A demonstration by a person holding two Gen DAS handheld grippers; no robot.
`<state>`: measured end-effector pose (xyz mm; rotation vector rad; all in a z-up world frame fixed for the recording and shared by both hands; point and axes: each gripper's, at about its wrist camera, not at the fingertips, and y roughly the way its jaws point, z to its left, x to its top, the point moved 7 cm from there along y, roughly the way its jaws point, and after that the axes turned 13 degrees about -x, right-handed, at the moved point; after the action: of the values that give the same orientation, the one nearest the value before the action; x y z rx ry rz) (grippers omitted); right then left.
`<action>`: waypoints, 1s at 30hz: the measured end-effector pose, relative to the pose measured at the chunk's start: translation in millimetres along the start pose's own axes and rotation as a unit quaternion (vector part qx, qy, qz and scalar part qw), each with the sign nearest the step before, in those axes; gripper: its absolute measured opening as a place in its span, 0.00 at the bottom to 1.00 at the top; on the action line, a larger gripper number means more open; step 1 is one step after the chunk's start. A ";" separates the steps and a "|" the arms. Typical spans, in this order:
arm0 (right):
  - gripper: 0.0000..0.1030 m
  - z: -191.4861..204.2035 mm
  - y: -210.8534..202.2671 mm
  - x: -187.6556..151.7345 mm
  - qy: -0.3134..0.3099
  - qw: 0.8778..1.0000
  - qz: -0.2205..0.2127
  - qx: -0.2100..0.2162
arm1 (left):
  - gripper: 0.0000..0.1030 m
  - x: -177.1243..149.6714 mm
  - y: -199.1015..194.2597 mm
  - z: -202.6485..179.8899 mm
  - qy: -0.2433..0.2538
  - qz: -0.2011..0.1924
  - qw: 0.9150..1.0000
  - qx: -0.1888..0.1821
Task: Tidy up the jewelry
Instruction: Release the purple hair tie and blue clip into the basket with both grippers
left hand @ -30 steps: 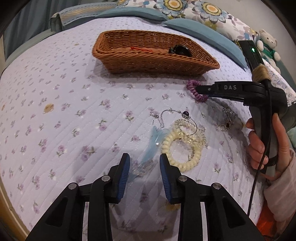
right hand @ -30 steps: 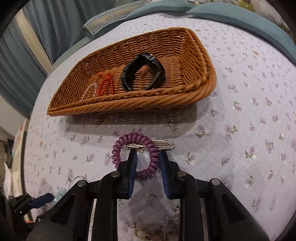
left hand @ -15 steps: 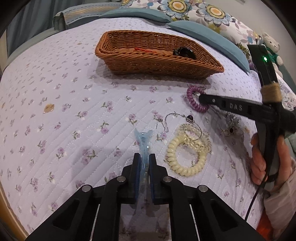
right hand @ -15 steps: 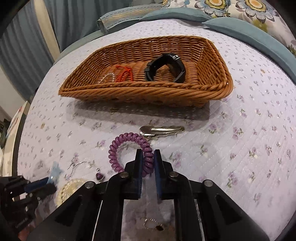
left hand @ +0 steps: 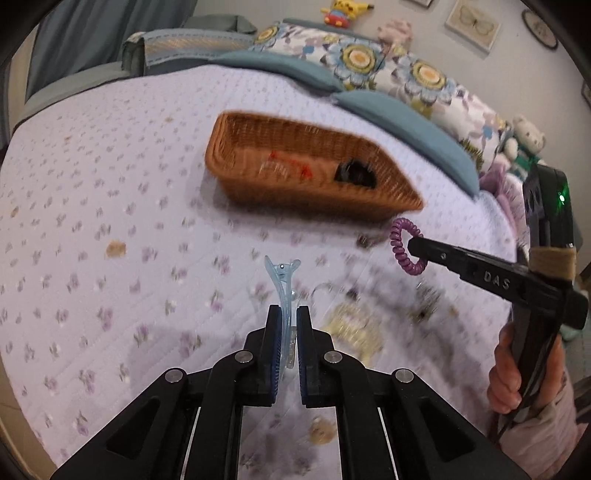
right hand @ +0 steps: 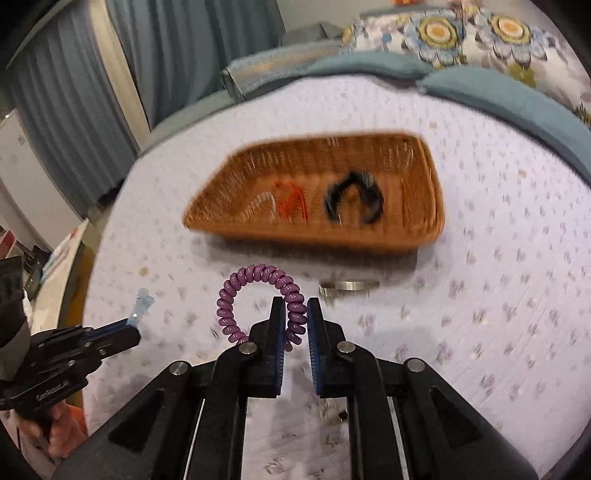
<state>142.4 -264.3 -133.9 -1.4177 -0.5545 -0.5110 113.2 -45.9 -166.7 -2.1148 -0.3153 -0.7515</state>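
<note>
Quilted lilac bedspread (left hand: 110, 192) with small purple flower sprigs, blurred by motion; teal pillows (left hand: 402, 122) and floral cushions (left hand: 369, 62) along the head; grey-blue curtains (right hand: 177, 55) behind; two framed pictures (left hand: 472, 22) on the wall; one pale teddy (left hand: 524, 136) at the bed's far edge.

One brown wicker basket (right hand: 432, 206) resting on the quilt, holding one black band (right hand: 354, 201), one red cord piece (right hand: 291, 203) and something pale beside it, too smeared to name.

Left gripper (left hand: 289, 325) narrowed onto one translucent blue hair clip (left hand: 282, 280), its beak pointing away toward the basket, lifted off the quilt; right gripper (right hand: 296, 317) pinched on one purple spiral hair tie (right hand: 255, 291), loop hanging free to the left, raised near the basket's right corner.

One silver barrette (right hand: 349, 286) lying flat just before the basket; cream and clear coil ties (left hand: 351, 328) plus small chain pieces on the quilt between the grippers, count unreadable through blur.
</note>
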 end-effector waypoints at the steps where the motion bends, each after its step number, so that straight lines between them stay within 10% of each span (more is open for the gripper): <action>1: 0.15 -0.4 -6.0 9.9 0.001 1.000 -0.010 0.001 | 0.07 5.7 -2.4 -2.4 0.002 -0.006 1.000 -0.003; 16: 0.14 -14.5 57.3 138.9 0.022 0.999 -0.024 -0.025 | 0.07 152.5 52.8 1.3 0.014 -0.048 0.998 -0.034; 30: 0.14 9.3 178.0 149.2 -0.001 0.994 0.102 -0.035 | 0.07 170.4 136.7 46.1 -0.011 -0.001 0.999 -0.035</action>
<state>369.8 -239.7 -175.2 -1.5230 -0.3915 -0.3681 329.9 -99.7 -170.8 -2.1890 -0.3066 -0.7512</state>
